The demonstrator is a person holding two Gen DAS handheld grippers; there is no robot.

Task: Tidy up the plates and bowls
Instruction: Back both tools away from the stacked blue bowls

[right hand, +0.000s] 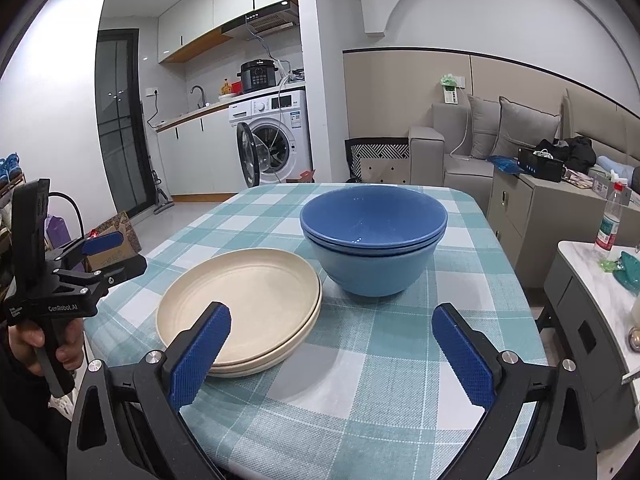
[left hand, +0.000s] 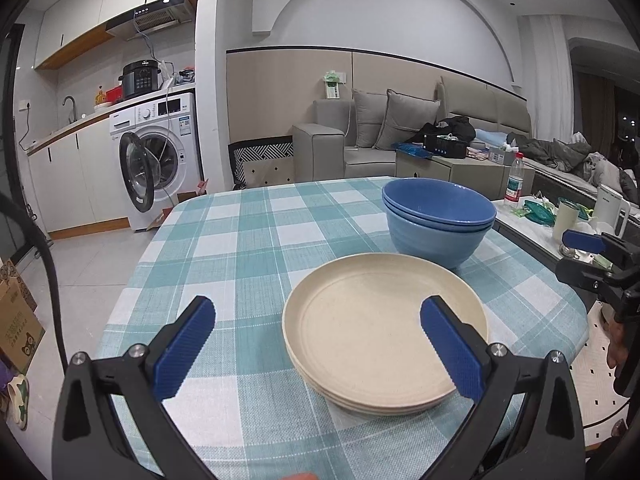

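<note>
Two cream plates (left hand: pixel 372 328) (right hand: pixel 244 300) lie stacked on the checked tablecloth. Just behind them stand two nested blue bowls (left hand: pixel 438 220) (right hand: pixel 374 244). My left gripper (left hand: pixel 318 350) is open above the near table edge, its right finger over the plates' right rim and nothing between its fingers. My right gripper (right hand: pixel 330 356) is open too, its left finger over the plates' near rim, the bowls ahead. In the right wrist view the left gripper (right hand: pixel 100 256) shows at the table's left, held by a hand. In the left wrist view the right gripper (left hand: pixel 584 248) shows at the right edge.
The table (left hand: pixel 240 240) (right hand: pixel 400 380) carries a teal and white checked cloth. A low side table (left hand: pixel 536 220) to the right holds a water bottle (left hand: pixel 514 180), a cup and a kettle. A sofa (left hand: pixel 360 148) and a washing machine (left hand: pixel 160 164) stand beyond.
</note>
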